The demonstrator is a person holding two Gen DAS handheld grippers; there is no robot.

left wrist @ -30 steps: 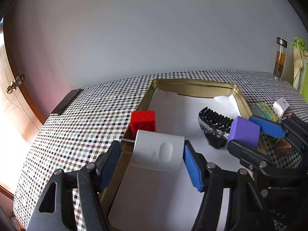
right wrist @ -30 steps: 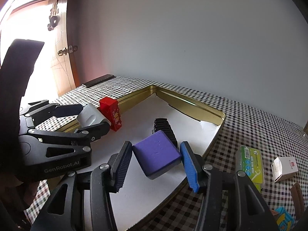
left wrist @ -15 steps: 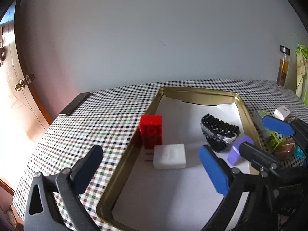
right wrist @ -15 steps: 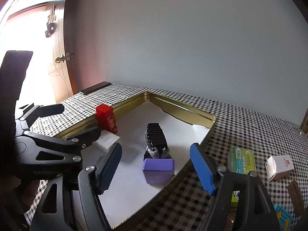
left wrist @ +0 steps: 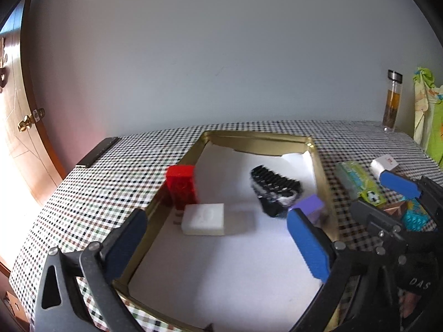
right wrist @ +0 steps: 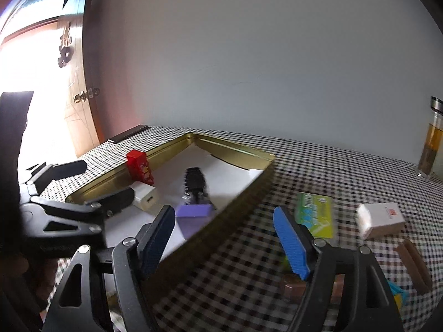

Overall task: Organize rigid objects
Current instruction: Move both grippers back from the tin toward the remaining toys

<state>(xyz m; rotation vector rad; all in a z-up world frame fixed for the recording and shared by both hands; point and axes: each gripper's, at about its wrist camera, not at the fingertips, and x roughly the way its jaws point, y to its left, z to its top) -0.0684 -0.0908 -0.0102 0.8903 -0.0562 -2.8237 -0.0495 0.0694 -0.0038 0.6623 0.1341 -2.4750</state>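
A gold tin tray [left wrist: 321,166] [right wrist: 243,193] with a white paper lining lies on the checkered table. Inside it stand a red box [left wrist: 181,186] [right wrist: 139,166], a white charger block [left wrist: 203,219] [right wrist: 145,199], a black comb-like clip [left wrist: 275,189] [right wrist: 195,184] and a purple block [left wrist: 308,207] [right wrist: 193,214]. My left gripper [left wrist: 216,244] hangs open over the tray's near end, nothing between its fingers. My right gripper [right wrist: 224,244] is open above the tray's right rim, also holding nothing.
Right of the tray lie a green packet [right wrist: 315,214] [left wrist: 360,184], a small white box [right wrist: 380,220] [left wrist: 384,163], brown bars [right wrist: 414,265] and a copper-coloured piece [right wrist: 293,287]. A glass bottle [right wrist: 430,144] [left wrist: 391,101] stands at the far right. A dark flat bar [left wrist: 97,152] lies at the table's left corner.
Both grippers opened and let go: the white charger block and the purple block now lie in the tray. Both grippers drew back toward me, the right one shifting right over the rim.
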